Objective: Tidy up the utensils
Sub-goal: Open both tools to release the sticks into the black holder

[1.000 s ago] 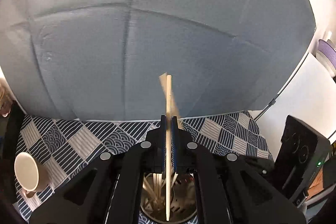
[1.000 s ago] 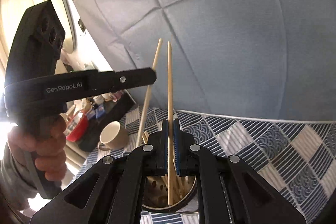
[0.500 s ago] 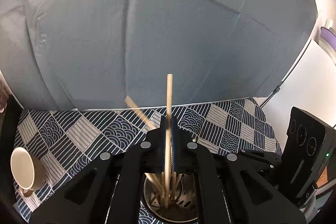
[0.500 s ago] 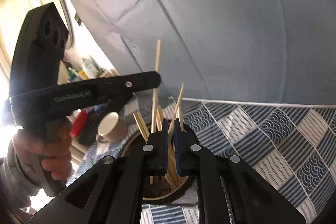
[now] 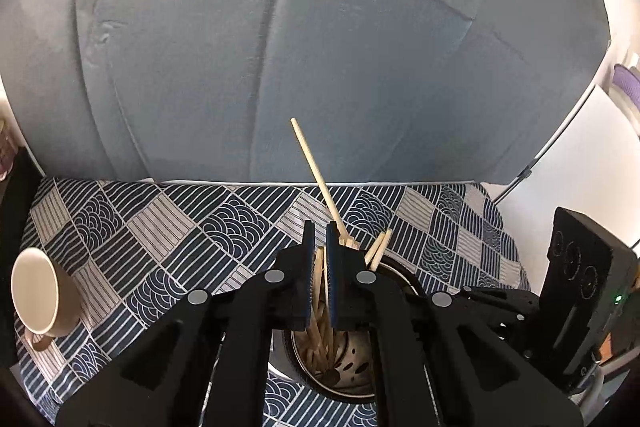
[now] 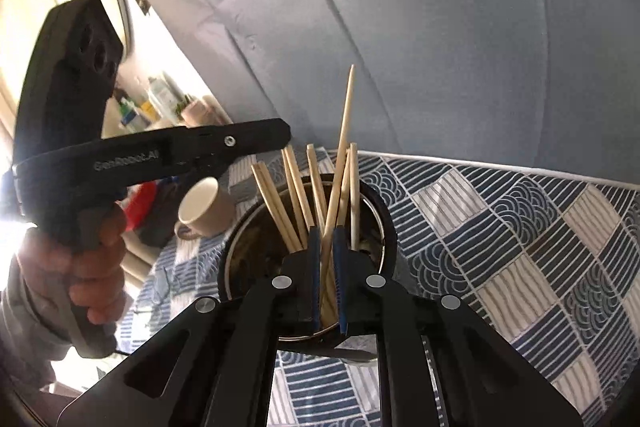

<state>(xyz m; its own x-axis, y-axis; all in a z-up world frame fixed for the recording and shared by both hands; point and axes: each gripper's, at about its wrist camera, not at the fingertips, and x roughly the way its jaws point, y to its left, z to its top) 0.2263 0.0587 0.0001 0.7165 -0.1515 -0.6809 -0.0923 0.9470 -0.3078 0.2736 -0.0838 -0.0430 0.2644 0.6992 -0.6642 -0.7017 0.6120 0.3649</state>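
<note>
Both chopsticks are now lowered into the holder (image 6: 376, 223) at six o'clock: the left gripper (image 5: 319, 239) looks nearly shut on nothing, the right gripper (image 6: 327, 239) barely pinches its chopstick (image 6: 340, 163), so release comes next.

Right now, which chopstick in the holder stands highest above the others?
The long chopstick that leans through the right gripper's jaws; its pointed tip rises well above the shorter chopsticks around it in the metal holder.
</note>
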